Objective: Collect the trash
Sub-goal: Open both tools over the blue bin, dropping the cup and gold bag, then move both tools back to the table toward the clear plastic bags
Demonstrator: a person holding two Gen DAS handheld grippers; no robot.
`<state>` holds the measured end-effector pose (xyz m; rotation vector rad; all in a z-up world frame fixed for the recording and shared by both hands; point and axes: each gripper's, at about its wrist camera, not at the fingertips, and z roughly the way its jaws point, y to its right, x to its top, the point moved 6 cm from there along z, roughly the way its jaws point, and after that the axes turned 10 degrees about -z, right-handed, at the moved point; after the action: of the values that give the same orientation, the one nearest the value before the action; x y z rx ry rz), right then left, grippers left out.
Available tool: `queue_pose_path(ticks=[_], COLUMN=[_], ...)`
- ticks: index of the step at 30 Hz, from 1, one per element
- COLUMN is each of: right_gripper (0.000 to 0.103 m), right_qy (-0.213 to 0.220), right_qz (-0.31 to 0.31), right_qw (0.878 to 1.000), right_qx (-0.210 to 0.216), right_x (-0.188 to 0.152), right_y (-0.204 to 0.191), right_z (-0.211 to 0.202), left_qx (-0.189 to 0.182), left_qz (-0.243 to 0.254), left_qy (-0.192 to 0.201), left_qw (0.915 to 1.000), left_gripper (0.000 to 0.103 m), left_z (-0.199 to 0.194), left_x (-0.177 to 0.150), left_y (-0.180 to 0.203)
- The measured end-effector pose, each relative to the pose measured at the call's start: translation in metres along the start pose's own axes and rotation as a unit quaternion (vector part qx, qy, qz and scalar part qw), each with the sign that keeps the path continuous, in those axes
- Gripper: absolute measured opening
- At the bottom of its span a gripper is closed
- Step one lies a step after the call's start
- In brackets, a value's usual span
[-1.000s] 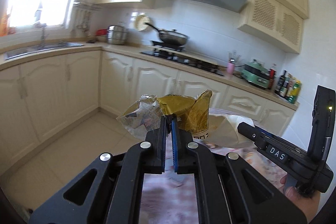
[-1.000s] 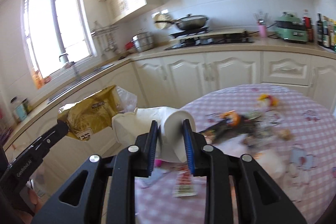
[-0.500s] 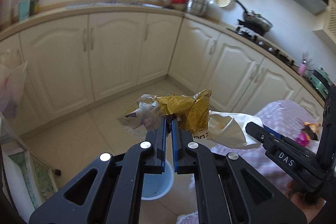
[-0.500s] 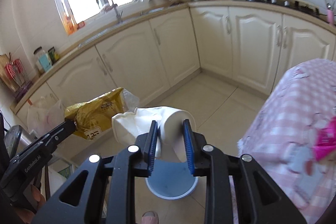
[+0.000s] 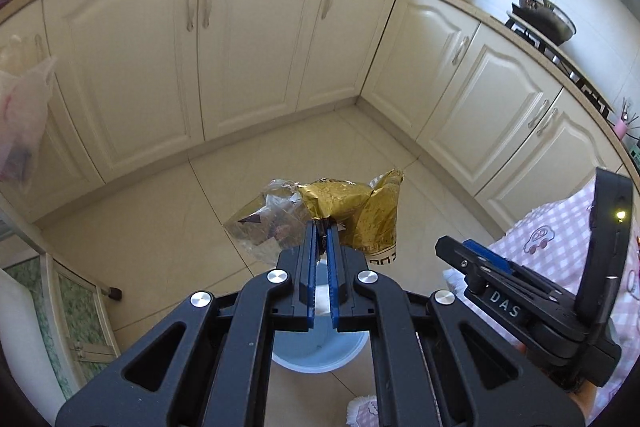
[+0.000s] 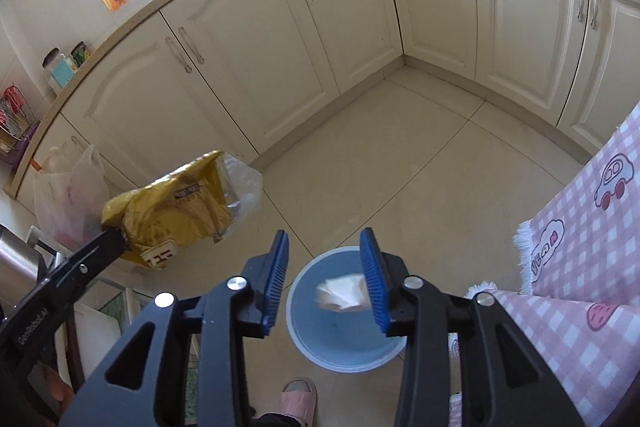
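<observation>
My left gripper (image 5: pixel 320 227) is shut on a crumpled gold wrapper (image 5: pixel 352 207) bunched with a clear plastic wrapper (image 5: pixel 264 227). It holds them in the air above a light blue bin (image 5: pixel 320 351) on the floor. In the right wrist view the same gold wrapper (image 6: pixel 172 211) hangs at the left. My right gripper (image 6: pixel 324 255) is opening, with nothing between its pads. A crumpled white paper cup (image 6: pixel 344 293) is below it, falling inside the bin (image 6: pixel 304 339).
A table with a pink checked cloth (image 6: pixel 580 267) stands at the right, close to the bin. Cream cabinets (image 6: pixel 248 59) ring the tiled floor. A plastic bag (image 6: pixel 68 195) hangs at the left. A person's foot in a pink slipper (image 6: pixel 298 399) is by the bin.
Both grippers swung away from the table and down, to above the bin. The right jaws opened and the white cup dropped out. The left still grips the wrappers.
</observation>
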<state>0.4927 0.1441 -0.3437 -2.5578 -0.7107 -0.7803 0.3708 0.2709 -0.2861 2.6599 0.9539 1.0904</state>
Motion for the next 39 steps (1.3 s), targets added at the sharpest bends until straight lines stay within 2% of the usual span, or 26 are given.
queue_pose_path(ticks=[5, 10, 16, 18, 20, 23, 28, 32, 39], right_gripper=[0.040, 0.045, 0.046, 0.046, 0.046, 0.046, 0.046, 0.046, 0.050], right_qy=[0.009, 0.036, 0.054, 0.057, 0.059, 0.064, 0.079, 0.098, 0.149], right_qz=[-0.009, -0.017, -0.010, -0.007, -0.004, -0.001, 0.002, 0.005, 0.023], right_qw=[1.000, 0.998, 0.997, 0.996, 0.996, 0.996, 0.994, 0.992, 0.981], right_qx=[-0.020, -0.052, -0.062, -0.063, -0.067, -0.069, -0.076, -0.085, -0.121], right_x=[0.001, 0.007, 0.012, 0.011, 0.011, 0.011, 0.010, 0.010, -0.002], right_y=[0.005, 0.015, 0.026, 0.030, 0.034, 0.037, 0.043, 0.048, 0.070], right_z=[-0.006, -0.023, -0.040, -0.044, -0.050, -0.059, -0.089, -0.123, -0.214], left_qx=[-0.002, 0.000, -0.008, -0.008, -0.008, -0.008, -0.022, -0.047, -0.103], left_qz=[0.005, 0.013, 0.020, 0.019, 0.018, 0.020, 0.016, 0.031, 0.079], left_qy=[-0.018, -0.042, -0.046, -0.042, -0.039, -0.031, -0.018, -0.002, 0.029], left_qw=[0.9998, 0.9990, 0.9987, 0.9989, 0.9990, 0.9993, 0.9995, 0.9984, 0.9911], left_gripper=[0.004, 0.004, 0.009, 0.015, 0.031, 0.038, 0.041, 0.043, 0.045], left_z=[0.017, 0.032, 0.037, 0.035, 0.031, 0.021, -0.005, -0.037, -0.103], left_x=[-0.009, -0.014, -0.009, -0.007, -0.006, -0.005, -0.003, -0.001, -0.013], left_y=[0.006, 0.014, 0.031, 0.035, 0.038, 0.044, 0.054, 0.079, 0.139])
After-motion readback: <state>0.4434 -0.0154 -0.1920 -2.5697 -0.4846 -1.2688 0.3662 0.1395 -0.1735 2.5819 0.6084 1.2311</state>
